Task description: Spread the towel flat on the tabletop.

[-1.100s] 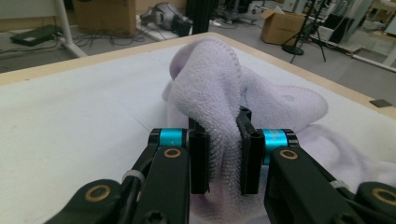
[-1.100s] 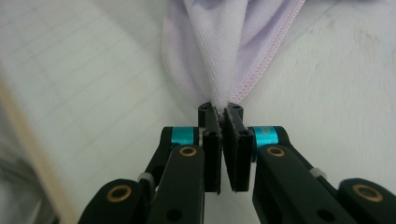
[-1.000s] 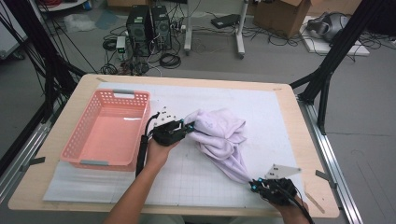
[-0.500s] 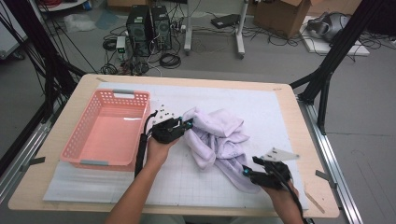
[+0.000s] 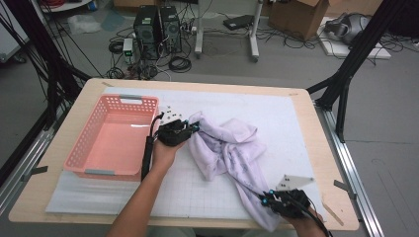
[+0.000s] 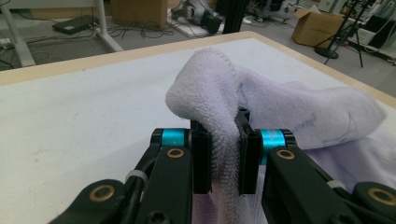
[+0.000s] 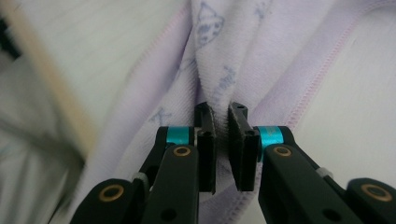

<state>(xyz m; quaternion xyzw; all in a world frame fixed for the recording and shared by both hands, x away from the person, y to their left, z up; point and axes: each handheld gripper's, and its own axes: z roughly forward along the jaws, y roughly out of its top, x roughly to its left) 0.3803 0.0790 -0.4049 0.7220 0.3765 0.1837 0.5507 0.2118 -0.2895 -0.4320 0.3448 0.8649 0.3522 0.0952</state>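
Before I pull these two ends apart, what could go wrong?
1. The right gripper has just closed and pinches only a thin fold near the towel's hem; a hard pull may slip it free.
2. That end hangs off the table's near edge, so a drop could land on the floor.
3. The left gripper grips a thick bunch beside the basket; the twisted middle may not spread flat.

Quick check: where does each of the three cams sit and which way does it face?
High view: above the person's side, looking forward and down at the table, basket, towel; both forearms and grippers show.
Left gripper view: rides the left gripper, facing the far table edge; fingers pinch a towel fold.
Right gripper view: rides the right gripper, facing down onto the towel's hem.
All share the towel.
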